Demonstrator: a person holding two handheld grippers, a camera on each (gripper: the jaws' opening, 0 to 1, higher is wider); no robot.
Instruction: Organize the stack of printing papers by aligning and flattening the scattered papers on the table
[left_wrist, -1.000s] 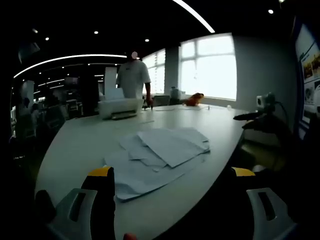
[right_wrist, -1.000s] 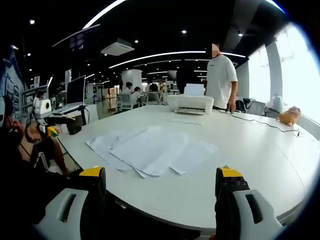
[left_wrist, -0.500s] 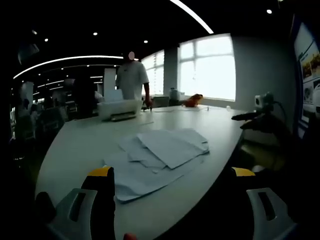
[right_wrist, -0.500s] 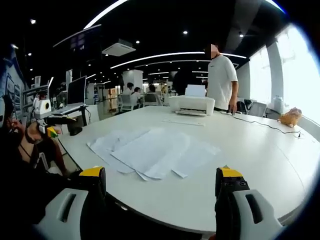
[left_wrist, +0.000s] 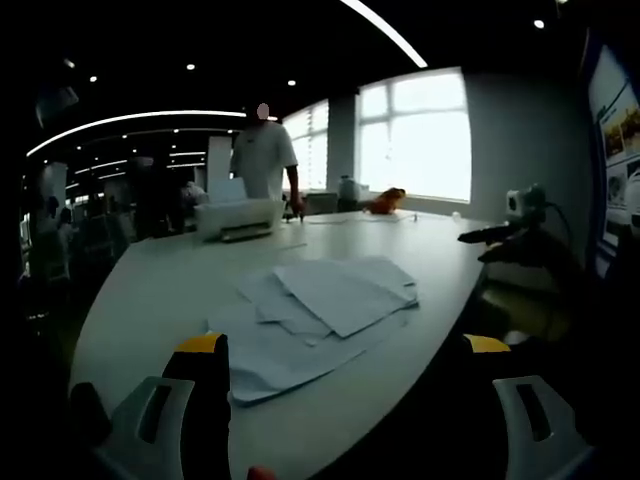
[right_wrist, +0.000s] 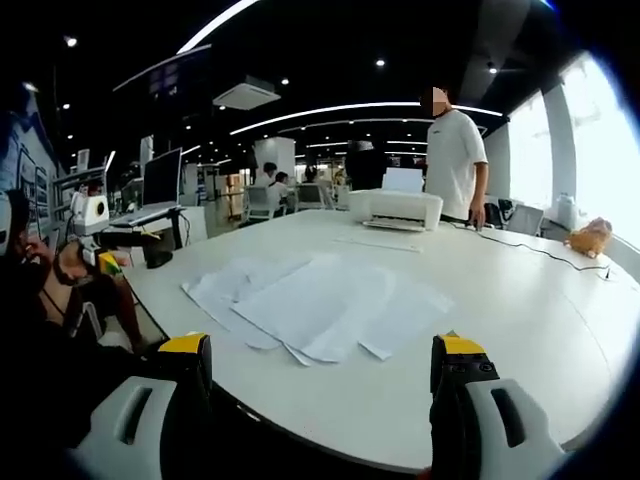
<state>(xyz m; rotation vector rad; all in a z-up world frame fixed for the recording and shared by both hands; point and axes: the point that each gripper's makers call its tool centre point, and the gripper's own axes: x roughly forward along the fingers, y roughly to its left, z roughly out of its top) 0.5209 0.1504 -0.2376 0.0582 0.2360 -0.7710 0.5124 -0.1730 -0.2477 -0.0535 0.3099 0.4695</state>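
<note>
Both grippers hang spread wide off the near edge of the table, nothing between their jaws: the left gripper (left_wrist: 345, 360) shows its yellow-tipped jaws far apart at the bottom of the left gripper view, and the right gripper (right_wrist: 322, 360) stands just as wide in the right gripper view. Neither touches anything; each is short of the papers. And there they are, the scattered papers (left_wrist: 325, 310), white sheets fanned over one another in a loose overlapping heap on the pale round table (left_wrist: 150, 290), their corners pointing different ways, the top sheet lying skewed across the ones beneath. From the right gripper view the same papers (right_wrist: 320, 305) spread flat across the near half of the table (right_wrist: 520, 310), a little left of centre between the jaws. Further back on the table sits a white printer (right_wrist: 392, 208), with a loose sheet (right_wrist: 378, 243) lying flat in front of it and a dark cable (right_wrist: 535, 250) trailing across the surface towards an orange soft toy (right_wrist: 590, 238) near the bright windows. A person in a white shirt (right_wrist: 458, 165) stands just behind the printer at the far edge. Off the table's left side in the right gripper view, a seated person's hand (right_wrist: 75, 262) holds something small with a yellow tip.
</note>
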